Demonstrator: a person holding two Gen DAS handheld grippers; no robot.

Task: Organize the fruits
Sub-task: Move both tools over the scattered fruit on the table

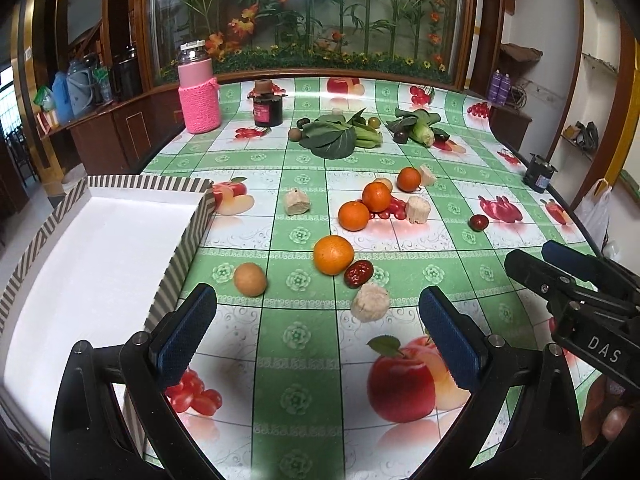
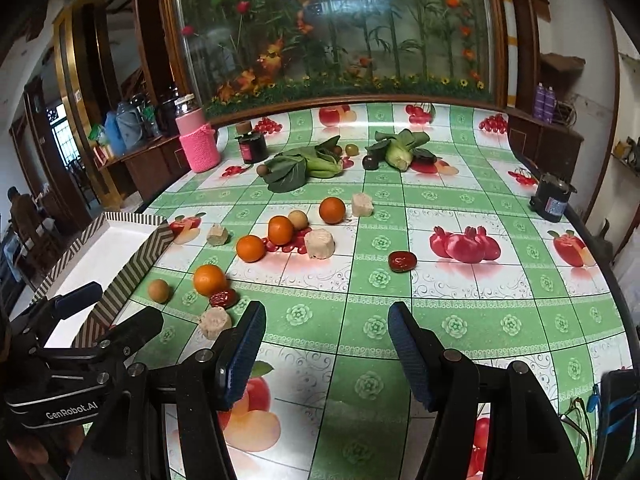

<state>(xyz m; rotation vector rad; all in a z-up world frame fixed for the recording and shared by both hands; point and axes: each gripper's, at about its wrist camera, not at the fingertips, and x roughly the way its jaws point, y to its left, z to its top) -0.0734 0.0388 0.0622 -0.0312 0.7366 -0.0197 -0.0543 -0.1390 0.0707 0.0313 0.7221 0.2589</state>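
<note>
I hold both hand-held grippers, left (image 1: 318,332) and right (image 2: 326,344), wide open and empty over the counter (image 1: 304,400), where the nearest orange (image 1: 333,255), touching a date (image 1: 359,273), may roll if nudged.

Looks like somebody's home dining room: a table under a glossy green-and-white fruit-print oilcloth (image 1: 304,168), dark carved wooden cabinets (image 1: 120,128), a big glass panel of fake flowers and bamboo (image 2: 336,28), and a pink knit-sleeved water bottle (image 1: 199,88).
</note>
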